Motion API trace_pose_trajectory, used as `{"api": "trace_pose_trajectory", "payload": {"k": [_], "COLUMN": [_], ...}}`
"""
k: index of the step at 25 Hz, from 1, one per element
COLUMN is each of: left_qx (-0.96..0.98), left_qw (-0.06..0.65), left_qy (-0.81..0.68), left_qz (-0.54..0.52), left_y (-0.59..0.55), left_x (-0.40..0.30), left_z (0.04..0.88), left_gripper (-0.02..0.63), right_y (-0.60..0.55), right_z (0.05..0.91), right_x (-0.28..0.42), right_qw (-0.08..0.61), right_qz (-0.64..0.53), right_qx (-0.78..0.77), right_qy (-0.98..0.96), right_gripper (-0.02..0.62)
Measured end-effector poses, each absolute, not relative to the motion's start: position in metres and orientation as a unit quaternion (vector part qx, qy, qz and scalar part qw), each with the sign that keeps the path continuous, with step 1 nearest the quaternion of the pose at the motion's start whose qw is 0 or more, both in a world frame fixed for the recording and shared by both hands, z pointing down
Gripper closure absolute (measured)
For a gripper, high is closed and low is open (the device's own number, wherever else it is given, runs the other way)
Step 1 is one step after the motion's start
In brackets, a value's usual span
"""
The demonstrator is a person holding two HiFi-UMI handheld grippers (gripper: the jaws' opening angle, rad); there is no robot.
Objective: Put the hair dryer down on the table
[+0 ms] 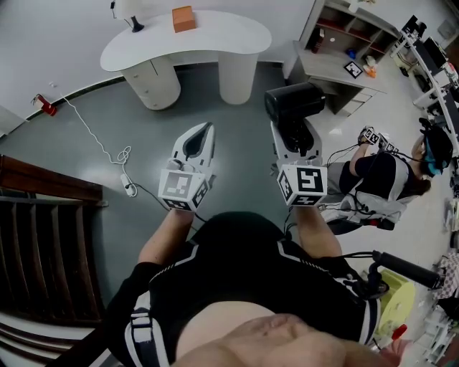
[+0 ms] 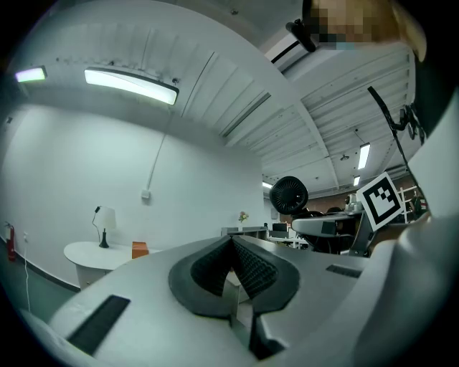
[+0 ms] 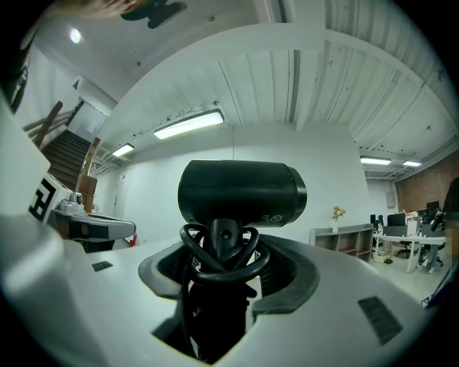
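Nearest: wearer's torso [image 1: 237, 287] in black, filling the bottom of the head view. Beyond it is grey floor [image 1: 240, 143], then one white curved table [image 1: 215, 39], well apart from both grippers. On the table are one lamp [image 1: 131, 16] and one orange box [image 1: 183, 18]. One second person [image 1: 384, 179] sits off to the right.

Two grippers, side by side over the floor.
- Left gripper [image 2: 232, 244]: jaws closed together, nothing between them.
- Right gripper [image 3: 222, 251]: clenched on the handle of the one hair dryer [image 3: 240, 192]. The dryer is black, its barrel sits above the jaws, and it is held in the air, not yet at the table. Its cord [image 3: 215, 269] is looped round the handle inside the grip.

Handling, judged:
- Rigid, smooth plastic shell of moderate weight.
- Top-heavy with the barrel above the grip, so likely to tip once let go.
- The handle is the right hold, as now, though the cord loops could slip or snag.
- Best laid on its side on bare tabletop, away from the lamp and box.
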State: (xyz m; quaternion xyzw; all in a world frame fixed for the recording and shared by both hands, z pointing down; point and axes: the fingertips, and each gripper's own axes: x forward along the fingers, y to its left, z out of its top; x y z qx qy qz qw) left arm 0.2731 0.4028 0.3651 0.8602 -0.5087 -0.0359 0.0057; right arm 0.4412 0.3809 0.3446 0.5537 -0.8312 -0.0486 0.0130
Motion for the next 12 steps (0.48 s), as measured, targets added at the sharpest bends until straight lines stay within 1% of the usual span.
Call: {"api": "trace_pose_trajectory", "payload": {"k": [6, 12], "left_qx": [0.860, 0.868], "left_qw": [0.010, 0.012], "left_qy": [-0.510, -0.495], "left_qz": [-0.026, -0.032], "left_y": [0.399, 0.401], "left_x": [0.245, 0.235], "left_z": [0.373, 0.374], "left_gripper": [0.575, 0.575], "right_y": [0.386, 0.386], "right_z": [0.344, 0.345], "right_x": [0.414, 0.405], "right_qw": [0.008, 0.008], "right_qz": [-0.058, -0.058], "right_qx": [0.559, 0.570], "right_qy": [-0.827, -0.819], "right_gripper": [0.339, 0.339]}}
